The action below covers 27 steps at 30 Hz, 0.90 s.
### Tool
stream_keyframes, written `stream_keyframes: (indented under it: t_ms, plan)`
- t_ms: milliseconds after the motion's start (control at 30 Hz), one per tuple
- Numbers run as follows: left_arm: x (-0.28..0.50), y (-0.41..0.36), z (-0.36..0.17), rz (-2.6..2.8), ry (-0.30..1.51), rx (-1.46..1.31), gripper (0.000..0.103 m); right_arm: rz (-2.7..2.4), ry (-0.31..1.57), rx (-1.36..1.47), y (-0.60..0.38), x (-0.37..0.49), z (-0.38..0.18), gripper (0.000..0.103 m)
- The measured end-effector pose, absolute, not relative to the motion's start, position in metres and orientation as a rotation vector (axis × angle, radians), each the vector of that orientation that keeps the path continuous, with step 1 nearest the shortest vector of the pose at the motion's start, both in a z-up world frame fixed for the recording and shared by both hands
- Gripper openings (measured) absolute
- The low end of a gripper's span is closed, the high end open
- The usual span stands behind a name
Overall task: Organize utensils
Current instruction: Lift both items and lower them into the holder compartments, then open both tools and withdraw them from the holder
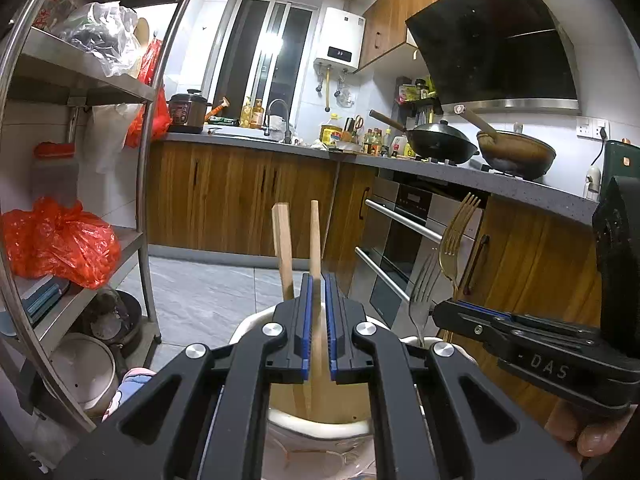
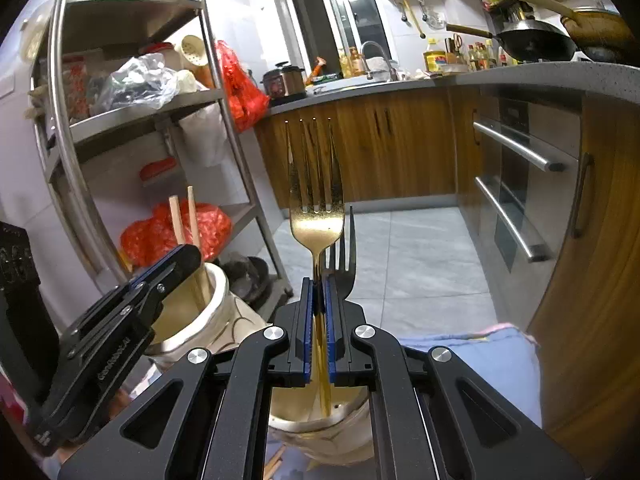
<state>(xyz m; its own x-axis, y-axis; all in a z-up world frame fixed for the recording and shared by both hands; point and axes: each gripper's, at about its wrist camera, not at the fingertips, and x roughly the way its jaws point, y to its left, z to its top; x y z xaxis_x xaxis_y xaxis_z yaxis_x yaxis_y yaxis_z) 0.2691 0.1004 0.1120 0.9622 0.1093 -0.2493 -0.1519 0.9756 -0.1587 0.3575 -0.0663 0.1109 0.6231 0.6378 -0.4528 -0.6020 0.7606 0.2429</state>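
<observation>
Right claw clamped on gold fork neck; left claw clamped on chopstick

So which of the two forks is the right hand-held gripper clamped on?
The gold fork, gripped by its handle in the right hand-held gripper; the silver fork stands free behind it.

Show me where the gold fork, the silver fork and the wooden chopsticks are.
gold fork (image 2: 316, 224), right wrist view, on the bowl below its tines.
silver fork (image 1: 423, 280), left wrist view, on its tines.
wooden chopsticks (image 1: 283, 240), left wrist view, on the upper shaft of the left stick.
</observation>
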Motion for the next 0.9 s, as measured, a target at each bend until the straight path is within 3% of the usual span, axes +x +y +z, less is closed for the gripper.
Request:
stream_keyframes:
  t_ms: [300, 367, 500, 600, 900]
  plan:
    - [0.264, 0.102, 0.116, 0.136, 0.23, -0.181, 0.009, 0.709, 0.56, 0.08, -0.067, 0.361, 0.109, 0.007]
    - [0.262, 0.103, 0.117, 0.139, 0.225, -0.181, 0.018, 0.711, 0.563, 0.081, -0.067, 0.361, 0.108, 0.008]
    - [0.257, 0.104, 0.12, 0.144, 0.215, -0.181, 0.023, 0.711, 0.562, 0.074, -0.067, 0.36, 0.108, 0.014]
    - [0.253, 0.105, 0.123, 0.145, 0.199, -0.182, 0.041, 0.708, 0.555, 0.072, -0.067, 0.359, 0.107, 0.022]
    - [0.232, 0.111, 0.132, 0.163, 0.167, -0.189, 0.055, 0.695, 0.534, 0.062, -0.08, 0.351, 0.11, 0.033]
